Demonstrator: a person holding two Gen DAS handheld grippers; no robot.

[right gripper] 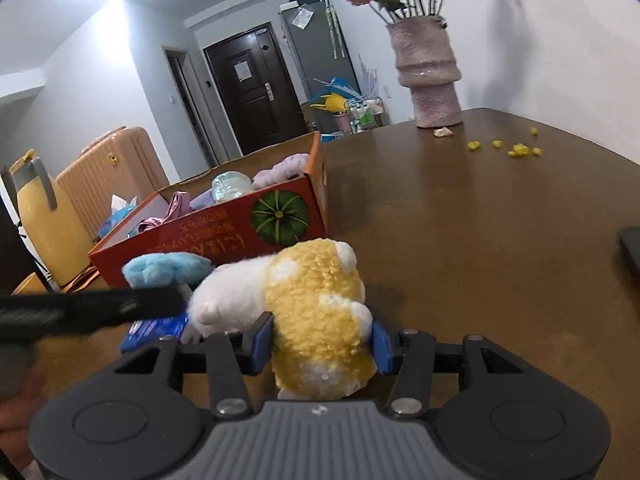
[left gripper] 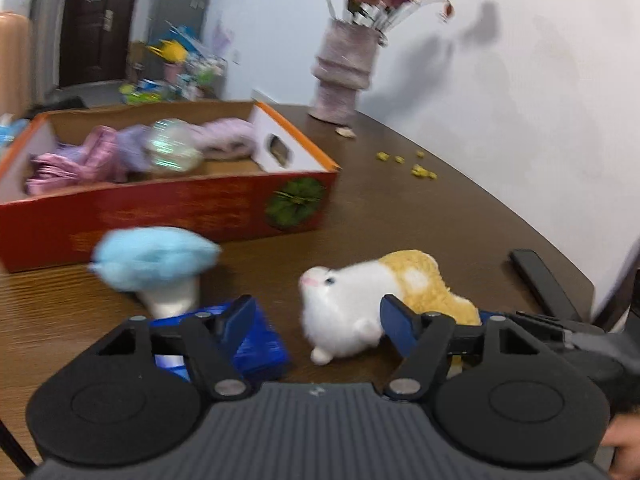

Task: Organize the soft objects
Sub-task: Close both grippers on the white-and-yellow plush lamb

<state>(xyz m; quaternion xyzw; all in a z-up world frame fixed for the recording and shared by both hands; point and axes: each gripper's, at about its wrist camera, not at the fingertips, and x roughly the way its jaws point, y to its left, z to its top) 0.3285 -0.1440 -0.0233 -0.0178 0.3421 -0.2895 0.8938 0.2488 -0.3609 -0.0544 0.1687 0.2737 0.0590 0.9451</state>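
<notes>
The white-and-yellow plush toy [right gripper: 308, 312] lies on the tabletop [right gripper: 480, 240] beside the red box [right gripper: 208, 236]. Light and squashy, best pinched at its yellow rump, where the right hand-held gripper [right gripper: 320, 340] presses; the left hand-held gripper [left gripper: 316, 316] gapes, half-wide, at its head.

Brown table [right gripper: 460, 240] — box [right gripper: 224, 232], vase [right gripper: 430, 80], plush [right gripper: 316, 312].

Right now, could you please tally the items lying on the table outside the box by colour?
White and yellow: 1, plush
Light blue: 1, mushroom
Dark blue: 1, packet
Black: 1, phone
Total: 4
</notes>
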